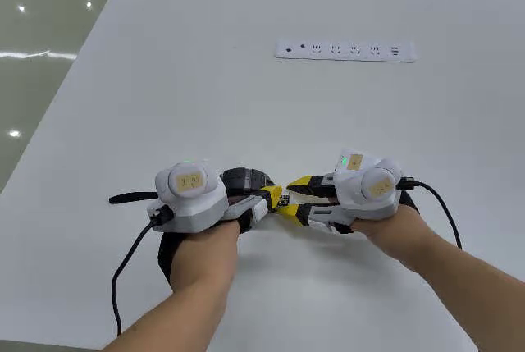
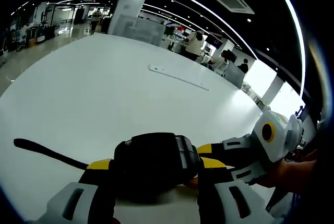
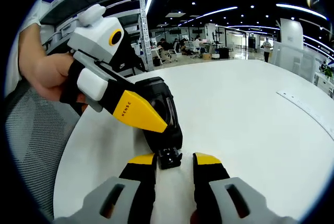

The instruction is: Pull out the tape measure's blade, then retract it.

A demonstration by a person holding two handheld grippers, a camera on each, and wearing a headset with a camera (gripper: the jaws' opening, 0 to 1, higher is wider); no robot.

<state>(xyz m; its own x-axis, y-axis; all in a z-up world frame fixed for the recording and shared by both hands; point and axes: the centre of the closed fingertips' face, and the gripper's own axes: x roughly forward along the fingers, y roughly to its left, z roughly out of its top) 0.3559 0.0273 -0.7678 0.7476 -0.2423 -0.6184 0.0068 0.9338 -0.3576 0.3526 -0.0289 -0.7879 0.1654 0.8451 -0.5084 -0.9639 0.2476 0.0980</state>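
Tape measure (image 2: 156, 156), a black case, sits low on the white table (image 1: 246, 81) near the person's edge, well apart from the power strip (image 1: 344, 49) at the far side; the left claw (image 2: 156, 167) has closed on the case, one yellow-tipped jaw pressed to each flank, and seems to be holding it steady where it rests; a black strap (image 2: 47, 152) trails from the case across the table on the side away from the other tool; the right claw (image 3: 175, 160) faces the case's mouth, its jaws parted only narrowly and standing either side of the small dark end hook (image 3: 169, 157) of the blade; in the right gripper view a sliver of table shows between the hook and one jaw, so I judge that it has not clamped yet (though the other jaw may already be touching, which I cannot tell); no length of blade shows outside the case in any view, the hook lying right at the mouth; as I read it, then, neither half of the task is done: the case is secured and the pulling tool is lined up, but the pinch on the hook, the draw outward and the retraction are all left; the case being light and the hook small, a slipped pinch looks the likeliest trouble.
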